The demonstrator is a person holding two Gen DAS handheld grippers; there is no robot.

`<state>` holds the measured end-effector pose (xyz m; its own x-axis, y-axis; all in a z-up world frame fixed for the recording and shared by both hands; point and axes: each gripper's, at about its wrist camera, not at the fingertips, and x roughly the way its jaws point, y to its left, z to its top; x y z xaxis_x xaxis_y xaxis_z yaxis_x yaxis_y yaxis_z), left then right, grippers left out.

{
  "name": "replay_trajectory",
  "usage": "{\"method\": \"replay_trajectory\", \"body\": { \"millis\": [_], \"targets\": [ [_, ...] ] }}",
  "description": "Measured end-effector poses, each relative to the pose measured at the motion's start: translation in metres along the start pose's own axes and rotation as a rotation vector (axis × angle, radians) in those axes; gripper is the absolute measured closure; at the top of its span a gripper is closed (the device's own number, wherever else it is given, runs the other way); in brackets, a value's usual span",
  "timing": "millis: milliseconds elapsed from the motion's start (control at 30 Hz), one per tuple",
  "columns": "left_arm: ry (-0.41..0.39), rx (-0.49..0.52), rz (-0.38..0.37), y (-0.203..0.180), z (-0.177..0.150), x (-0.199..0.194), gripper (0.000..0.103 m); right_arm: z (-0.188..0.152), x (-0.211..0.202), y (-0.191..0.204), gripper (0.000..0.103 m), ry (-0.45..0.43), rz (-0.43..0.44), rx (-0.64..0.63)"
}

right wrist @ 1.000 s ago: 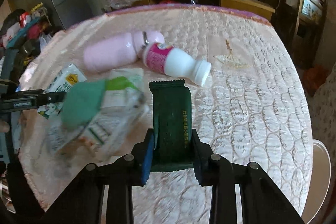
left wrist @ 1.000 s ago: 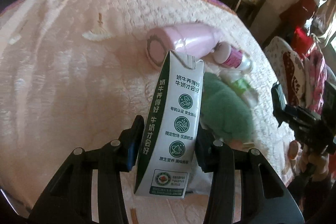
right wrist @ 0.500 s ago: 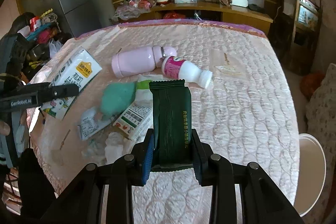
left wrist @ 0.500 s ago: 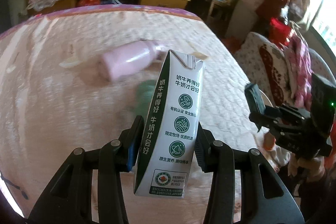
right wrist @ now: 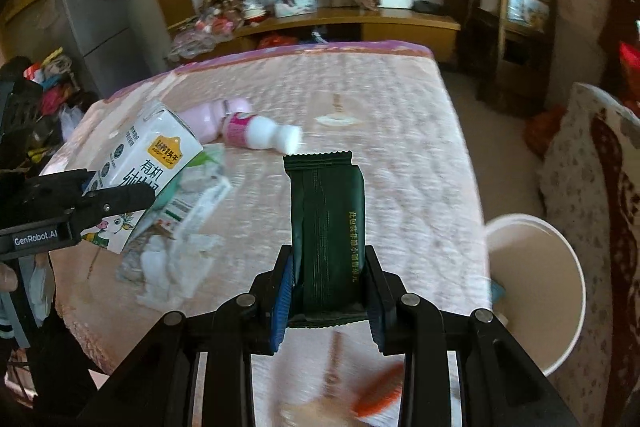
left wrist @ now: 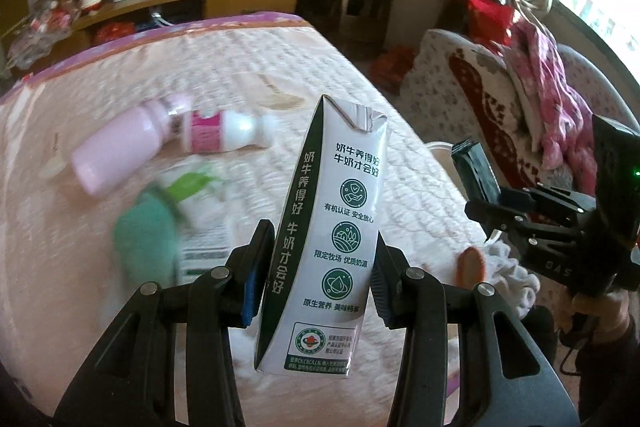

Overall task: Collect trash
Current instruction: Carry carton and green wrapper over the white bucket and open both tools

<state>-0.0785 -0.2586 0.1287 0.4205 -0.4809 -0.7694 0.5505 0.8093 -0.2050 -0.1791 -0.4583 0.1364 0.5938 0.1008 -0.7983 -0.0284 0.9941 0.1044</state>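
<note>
Your left fingers [left wrist: 318, 279] grip the carton [left wrist: 328, 247]; your right fingers [right wrist: 328, 301] grip the green packet [right wrist: 326, 227], beside the bin [right wrist: 536, 287], above the bed [right wrist: 400, 155].

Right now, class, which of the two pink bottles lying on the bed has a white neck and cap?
The smaller yogurt drink bottle, with the magenta label and white cap. The plain pink bottle beside it is pale pink all over.
</note>
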Motion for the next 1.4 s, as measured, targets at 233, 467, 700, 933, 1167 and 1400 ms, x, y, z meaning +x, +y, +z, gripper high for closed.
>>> {"method": "replay_trajectory", "body": {
  "millis": [233,467,700,933,1167,1400],
  "targets": [
    [0.019,0.076,-0.032,-0.053,0.016,0.028,0.061,-0.014,-0.019,-0.052,0.072,-0.004,-0.057,0.068],
    [0.049,0.114,-0.084,-0.098,0.03,0.06,0.061,-0.027,-0.025,-0.102,0.072,0.004,-0.114,0.144],
    [0.091,0.12,-0.152,-0.138,0.044,0.099,0.061,-0.045,-0.021,-0.159,0.072,0.035,-0.172,0.253],
    [0.117,0.087,-0.202,-0.168,0.058,0.136,0.06,-0.058,-0.008,-0.198,0.072,0.068,-0.207,0.328],
    [0.132,0.016,-0.279,-0.176,0.069,0.164,0.044,-0.057,0.008,-0.217,0.051,0.064,-0.303,0.334],
    [0.143,0.021,-0.27,-0.175,0.064,0.166,0.042,-0.063,0.014,-0.22,0.05,0.083,-0.285,0.358]
  ]
}}
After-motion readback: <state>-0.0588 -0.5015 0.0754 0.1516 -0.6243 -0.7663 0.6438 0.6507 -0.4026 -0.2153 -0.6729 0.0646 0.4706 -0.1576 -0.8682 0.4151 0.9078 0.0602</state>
